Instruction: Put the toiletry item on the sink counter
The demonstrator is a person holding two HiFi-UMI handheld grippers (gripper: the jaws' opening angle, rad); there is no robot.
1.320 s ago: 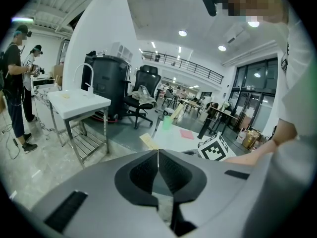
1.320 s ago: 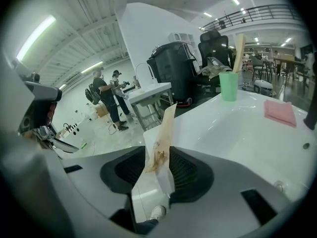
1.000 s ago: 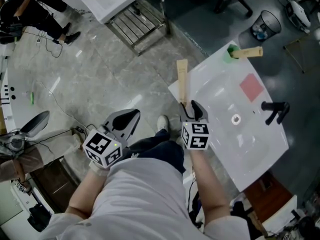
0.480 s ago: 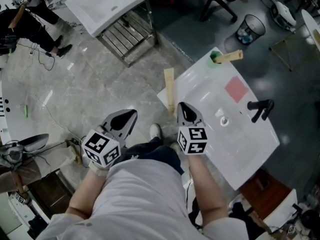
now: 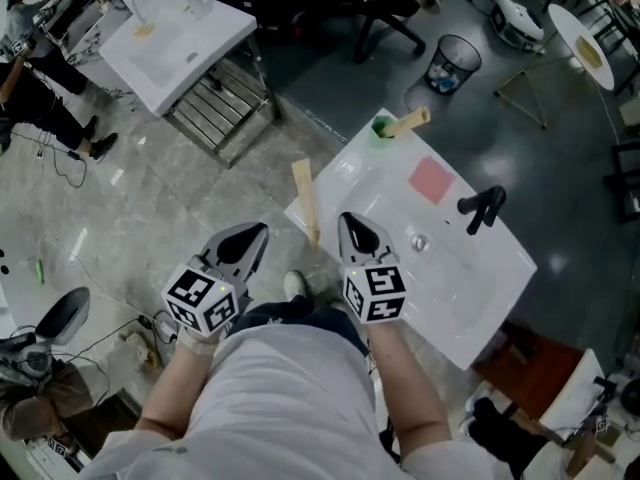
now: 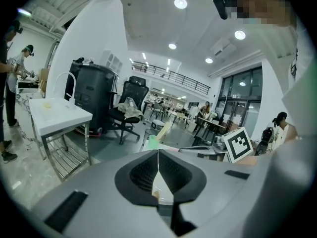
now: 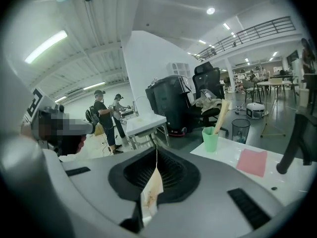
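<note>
Nearest, the person's two forearms reach forward. The left gripper point(image 5: 255, 236) hangs over the floor, well to the left of the sink counter point(image 5: 480, 278). Its jaws are pressed together along a thin seam and carry nothing. The right gripper point(image 5: 352, 226) hovers above the sink counter's near left edge. Its jaws have just been closing and now meet, clenched on nothing.

Just left of that gripper's tip and apart from it lies the toiletry item point(image 5: 305, 200), a long flat tan box. It rests across the sink counter's left corner, with one end sticking out past the rim.

Further along the sink counter, a pink cloth point(image 5: 432, 180) lies flat beside the basin, and a black faucet point(image 5: 480, 208) stands at the back rim. A green cup point(image 5: 384, 126) with a tan stick point(image 5: 410, 120) in it sits on the far corner. Beyond the sink counter are a mesh bin point(image 5: 452, 63) and, far left, a second white sink point(image 5: 175, 33) on a metal stand.
</note>
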